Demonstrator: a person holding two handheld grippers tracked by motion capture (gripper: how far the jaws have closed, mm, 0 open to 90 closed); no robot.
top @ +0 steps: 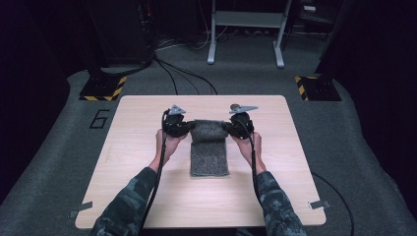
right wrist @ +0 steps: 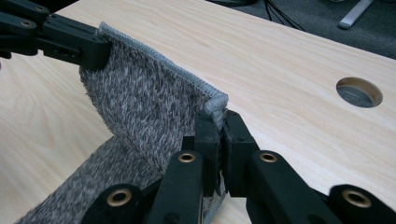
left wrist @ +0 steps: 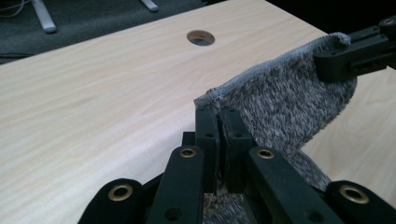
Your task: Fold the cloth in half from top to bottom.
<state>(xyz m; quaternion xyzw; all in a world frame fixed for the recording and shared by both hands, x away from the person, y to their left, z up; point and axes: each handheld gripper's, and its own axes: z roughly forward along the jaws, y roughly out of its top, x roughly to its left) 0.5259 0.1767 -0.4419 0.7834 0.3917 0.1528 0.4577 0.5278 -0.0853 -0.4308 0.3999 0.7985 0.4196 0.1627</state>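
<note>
While both tongs, left (top: 183, 129) and right (top: 231, 128), pinch the towel's (top: 209, 156) far corners above the table (top: 133, 162), a fold appears in hand. Next move likely needs an even carry toward the near edge.

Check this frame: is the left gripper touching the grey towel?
Touching. In the left gripper view, the left gripper has its jaws shut on a corner of the grey towel, lifting that edge off the table.
</note>
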